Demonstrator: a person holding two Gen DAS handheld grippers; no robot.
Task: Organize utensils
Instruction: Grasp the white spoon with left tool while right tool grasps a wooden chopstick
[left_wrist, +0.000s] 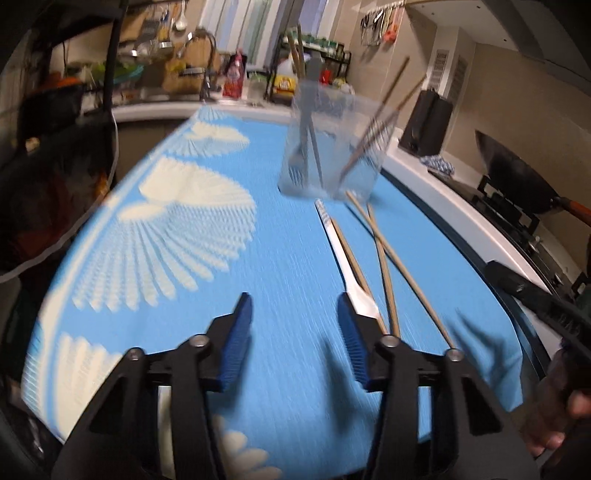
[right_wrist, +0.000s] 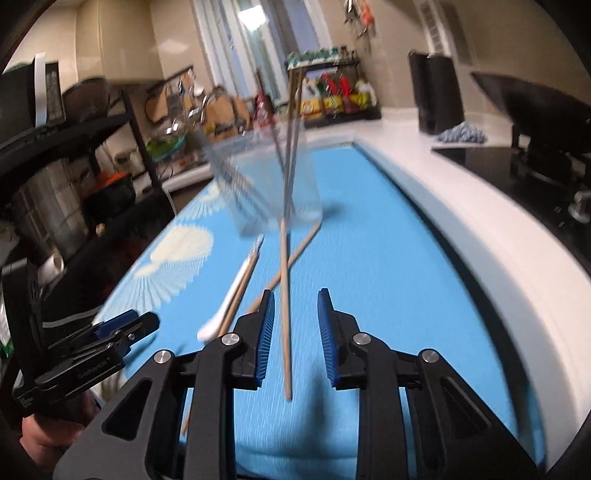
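A clear plastic cup (left_wrist: 328, 147) stands on the blue mat (left_wrist: 221, 258) and holds a fork and chopsticks; it also shows in the right wrist view (right_wrist: 269, 184). In front of it lie three wooden chopsticks (left_wrist: 384, 258) and a white spoon (left_wrist: 347, 266). My left gripper (left_wrist: 295, 314) is open and empty, its right finger just over the spoon's end. My right gripper (right_wrist: 295, 310) is open above the mat with one chopstick (right_wrist: 285, 295) lying between its fingers, not clamped. The spoon (right_wrist: 236, 288) lies to its left. The left gripper (right_wrist: 122, 325) shows at the left edge.
A white counter (right_wrist: 443, 184) runs along the mat's right side with a stove and wok (left_wrist: 517, 177), a black box (left_wrist: 426, 122) and a blue cloth (right_wrist: 461, 133). A sink and dish rack (left_wrist: 166, 66) lie beyond. A dark shelf (right_wrist: 74, 166) stands left.
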